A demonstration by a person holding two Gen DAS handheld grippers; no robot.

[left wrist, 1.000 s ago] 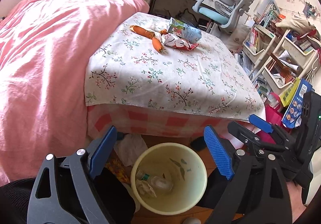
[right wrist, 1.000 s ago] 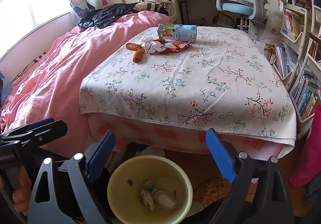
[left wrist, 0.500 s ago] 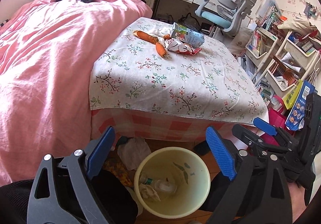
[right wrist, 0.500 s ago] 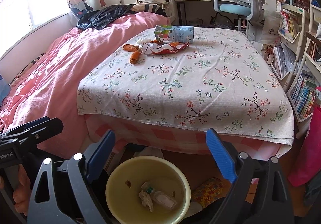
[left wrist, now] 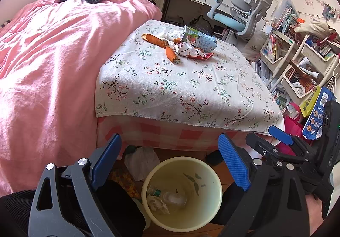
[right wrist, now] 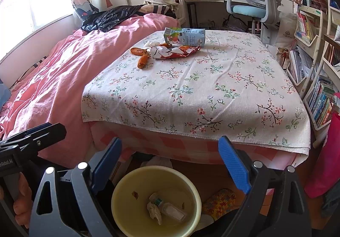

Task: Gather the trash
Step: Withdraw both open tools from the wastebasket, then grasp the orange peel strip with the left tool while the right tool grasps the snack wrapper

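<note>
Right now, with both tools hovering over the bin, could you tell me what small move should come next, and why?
Probably reach the right tool forward over the floral cloth toward the snack wrapper. Both it and the left tool are open and empty, the bin below already holds a bottle and tissue, and the wrapper, milk carton and carrot pieces lie uncollected at the far end.
</note>
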